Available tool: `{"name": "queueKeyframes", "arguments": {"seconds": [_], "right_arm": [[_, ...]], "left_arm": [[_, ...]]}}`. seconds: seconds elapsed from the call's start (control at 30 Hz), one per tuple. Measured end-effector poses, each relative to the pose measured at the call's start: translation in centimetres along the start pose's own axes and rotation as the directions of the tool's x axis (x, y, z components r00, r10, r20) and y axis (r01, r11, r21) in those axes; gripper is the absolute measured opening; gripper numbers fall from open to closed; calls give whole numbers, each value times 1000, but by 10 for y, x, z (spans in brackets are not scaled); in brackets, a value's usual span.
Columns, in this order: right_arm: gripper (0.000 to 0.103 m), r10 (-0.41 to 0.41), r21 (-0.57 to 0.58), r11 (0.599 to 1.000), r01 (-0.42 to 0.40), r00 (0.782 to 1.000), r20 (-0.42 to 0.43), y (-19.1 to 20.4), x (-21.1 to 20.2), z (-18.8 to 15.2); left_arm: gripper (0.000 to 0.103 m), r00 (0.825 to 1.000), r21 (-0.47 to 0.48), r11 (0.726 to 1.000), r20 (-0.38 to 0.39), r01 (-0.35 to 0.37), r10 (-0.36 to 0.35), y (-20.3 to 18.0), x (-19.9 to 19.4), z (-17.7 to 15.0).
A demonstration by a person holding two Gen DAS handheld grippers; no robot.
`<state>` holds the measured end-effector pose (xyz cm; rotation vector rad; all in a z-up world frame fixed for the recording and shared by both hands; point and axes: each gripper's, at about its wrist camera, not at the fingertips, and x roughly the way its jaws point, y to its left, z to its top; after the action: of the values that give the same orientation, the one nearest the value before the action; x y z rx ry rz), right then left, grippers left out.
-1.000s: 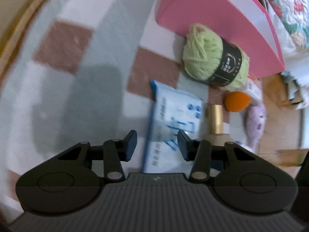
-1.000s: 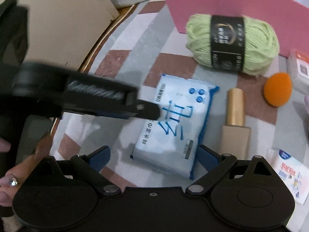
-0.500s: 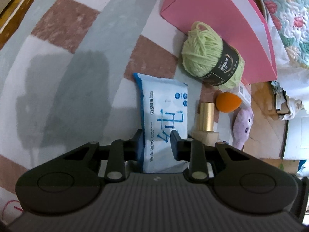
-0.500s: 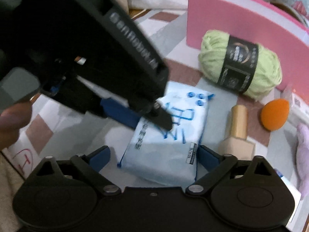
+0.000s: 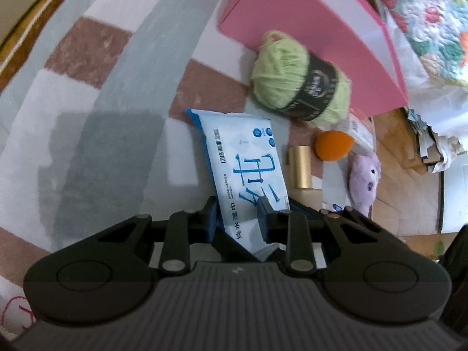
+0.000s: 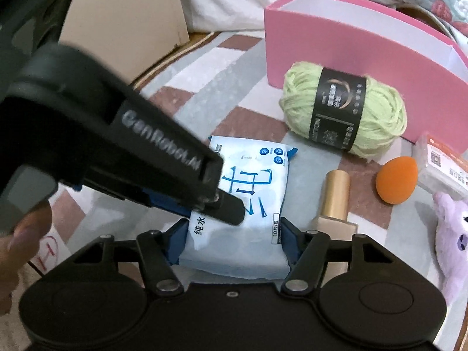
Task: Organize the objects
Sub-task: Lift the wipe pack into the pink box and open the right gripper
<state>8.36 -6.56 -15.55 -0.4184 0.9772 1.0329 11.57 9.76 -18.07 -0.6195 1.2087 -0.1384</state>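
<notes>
A blue and white pack of wet wipes (image 5: pixel 242 161) (image 6: pixel 251 181) lies on the checked cloth. My left gripper (image 5: pixel 237 219) is shut on the pack's near left edge and tilts it. In the right wrist view the left gripper's black body (image 6: pixel 117 158) crosses over the pack. My right gripper (image 6: pixel 232 234) is shut on the pack's near end, a finger on each side. An open pink box (image 5: pixel 307 38) (image 6: pixel 365 52) stands behind.
A green yarn ball (image 6: pixel 342 111) (image 5: pixel 298 82) lies against the box. A gold-capped bottle (image 6: pixel 336 201), an orange sponge egg (image 6: pixel 396 180), a small white packet (image 6: pixel 441 169) and a purple plush toy (image 6: pixel 456 248) lie to the right. The cloth's edge and wooden floor are at the left.
My left gripper closed on the wipes pack and tipped its left edge up. My right gripper moved in and closed on the pack's near end.
</notes>
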Motion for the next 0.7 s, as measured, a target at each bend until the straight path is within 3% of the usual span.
{"name": "queueKeyframes", "arguments": {"seconds": [0.23, 0.37, 0.57, 0.7], "right_arm": [[70, 8, -65, 998, -3, 997, 79, 1, -42, 5], [69, 37, -84, 996, -27, 992, 121, 3, -67, 18], [69, 9, -140, 990, 22, 977, 213, 5, -100, 39], [69, -14, -157, 986, 59, 962, 273, -9, -122, 61]], "left_arm": [[27, 992, 59, 998, 125, 13, -20, -23, -36, -14], [27, 973, 73, 996, 223, 50, -65, -38, -71, -20], [27, 958, 154, 986, 267, 67, -107, -77, -100, -3], [27, 951, 231, 970, 276, 72, -136, -107, -114, 25]]}}
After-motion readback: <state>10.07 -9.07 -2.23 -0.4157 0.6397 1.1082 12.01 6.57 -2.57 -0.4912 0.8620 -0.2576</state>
